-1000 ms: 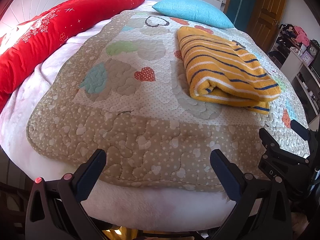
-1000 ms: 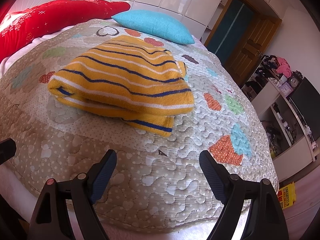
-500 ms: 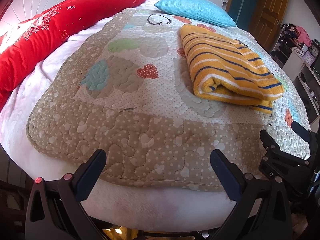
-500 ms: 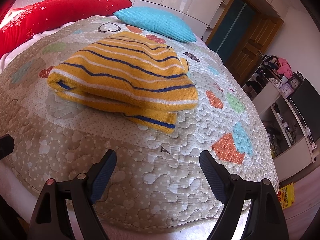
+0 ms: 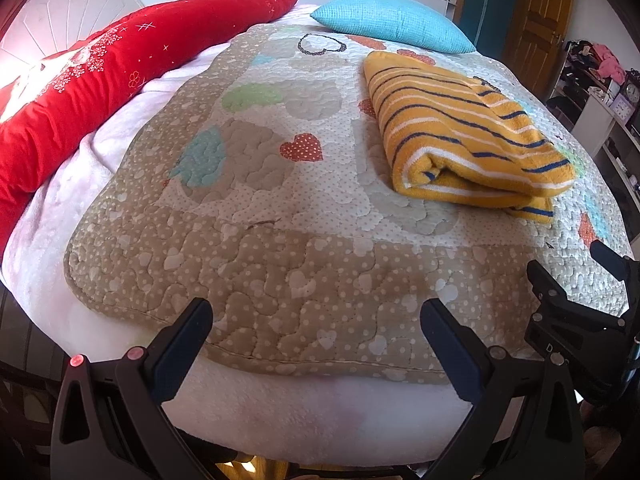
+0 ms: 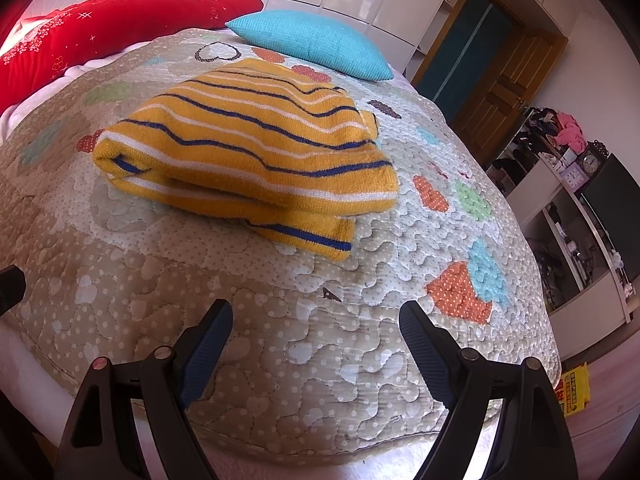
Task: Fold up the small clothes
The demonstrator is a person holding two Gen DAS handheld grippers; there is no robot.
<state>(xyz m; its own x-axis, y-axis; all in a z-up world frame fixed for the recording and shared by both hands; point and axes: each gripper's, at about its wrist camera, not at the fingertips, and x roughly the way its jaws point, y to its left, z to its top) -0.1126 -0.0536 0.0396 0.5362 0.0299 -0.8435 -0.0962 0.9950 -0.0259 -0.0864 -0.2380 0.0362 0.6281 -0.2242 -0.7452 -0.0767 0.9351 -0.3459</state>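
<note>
Folded yellow striped garment [image 5: 460,128], possibly a sweater, lying on heart-patterned quilt [image 5: 256,280]; left gripper [image 5: 316,332] and right gripper [image 6: 316,336] spread, empty.

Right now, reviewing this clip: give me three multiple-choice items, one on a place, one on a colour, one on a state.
1. Where does the striped garment lie?
A. on the quilt
B. on the floor
C. on the shelf

2. What colour is the pillow beyond the garment?
A. green
B. turquoise
C. black

3. How do the left gripper and right gripper stand?
A. both shut on the garment
B. one open, one shut
C. both open, holding nothing

Answers:
1 A, it rests folded on the heart-patterned quilt.
2 B, both views show it turquoise.
3 C, each one's fingers are spread apart short of the garment.
</note>
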